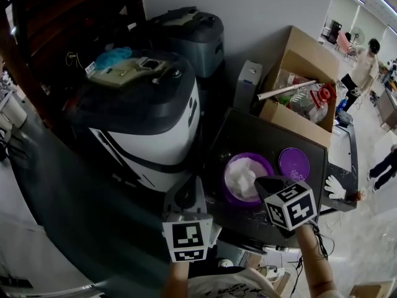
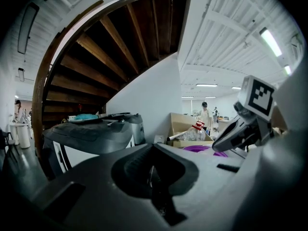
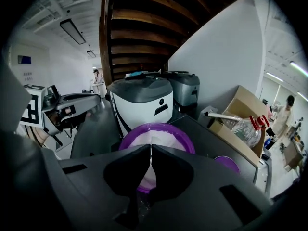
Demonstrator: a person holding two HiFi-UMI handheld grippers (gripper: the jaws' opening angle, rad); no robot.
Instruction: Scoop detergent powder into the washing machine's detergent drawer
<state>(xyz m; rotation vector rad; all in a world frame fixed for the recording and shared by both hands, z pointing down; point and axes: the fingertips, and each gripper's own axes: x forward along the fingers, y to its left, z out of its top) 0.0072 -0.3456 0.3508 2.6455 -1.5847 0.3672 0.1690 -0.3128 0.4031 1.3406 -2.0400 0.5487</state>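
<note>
A purple tub point(image 1: 247, 177) of white detergent powder stands open on a dark table point(image 1: 248, 129), with its purple lid point(image 1: 294, 163) lying beside it to the right. The same tub point(image 3: 156, 134) fills the middle of the right gripper view. My right gripper point(image 1: 265, 190) hovers at the tub's near right rim, jaws shut and empty. The left gripper point(image 1: 185, 198) is left of the table, below the washing machine point(image 1: 142, 110), also shut on nothing. The machine is white with a dark grey top point(image 2: 89, 131). I cannot make out its detergent drawer.
A second dark machine point(image 1: 186, 33) stands behind the first. A cardboard box point(image 1: 304, 85) holding a plastic bottle point(image 1: 313, 101) sits at the table's far edge. A small white object point(image 1: 335, 187) lies at the table's right corner. People stand in the far right background.
</note>
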